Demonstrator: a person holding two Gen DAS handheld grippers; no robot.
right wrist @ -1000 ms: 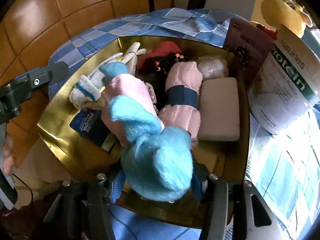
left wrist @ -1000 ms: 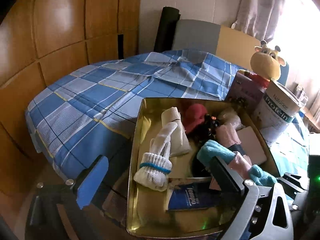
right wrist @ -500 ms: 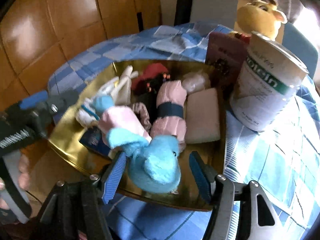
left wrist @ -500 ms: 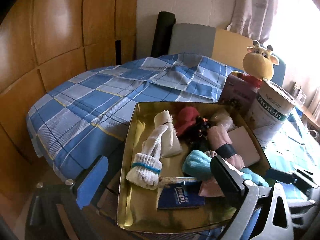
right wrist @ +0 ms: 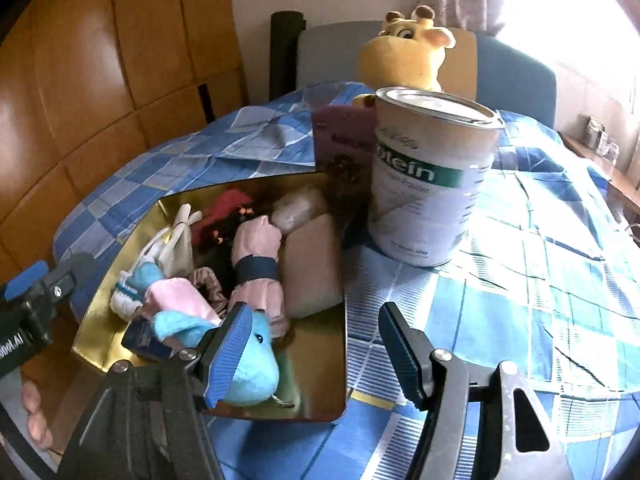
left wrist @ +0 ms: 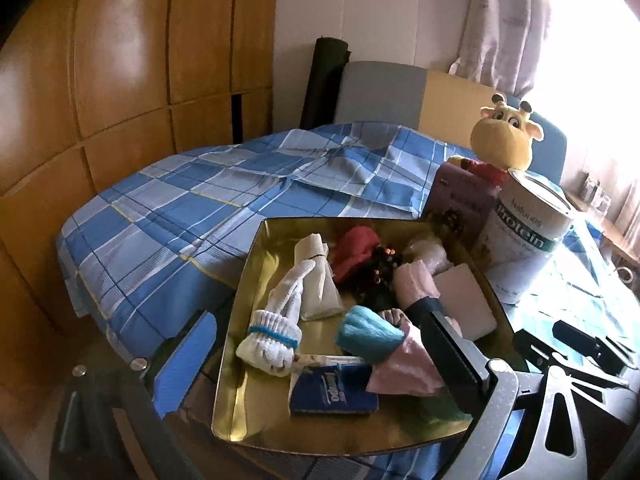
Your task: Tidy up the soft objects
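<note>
The right tool (right wrist: 314,350) is seen with its jaws spread and nothing pinched between them; only tray floor and checked cloth show in the gap. Its left finger lies just beside, perhaps touching, the blue and pink plush sock (right wrist: 252,364), which rests at the near edge of the gold tray (right wrist: 320,408). The left tool (left wrist: 320,364) is also spread wide, one finger outside the tray's left wall and the other over its right side, with no thing gripped.

Inside the tray the soft things are packed close: a white sock (left wrist: 276,332), a pink roll with a dark band (right wrist: 256,264), a red cloth (left wrist: 354,250), a beige pad (right wrist: 314,268) and a blue tissue pack (left wrist: 332,394). A protein tin (right wrist: 430,184) stands on the table just beside the tray, with a giraffe plush (right wrist: 400,56) behind it.

The sock is judged to sit loosely by the rim, so it could be dragged out if the ribbed finger catches its fleece. The tray overhangs the table edge and could be tipped by a knock from either tool.
</note>
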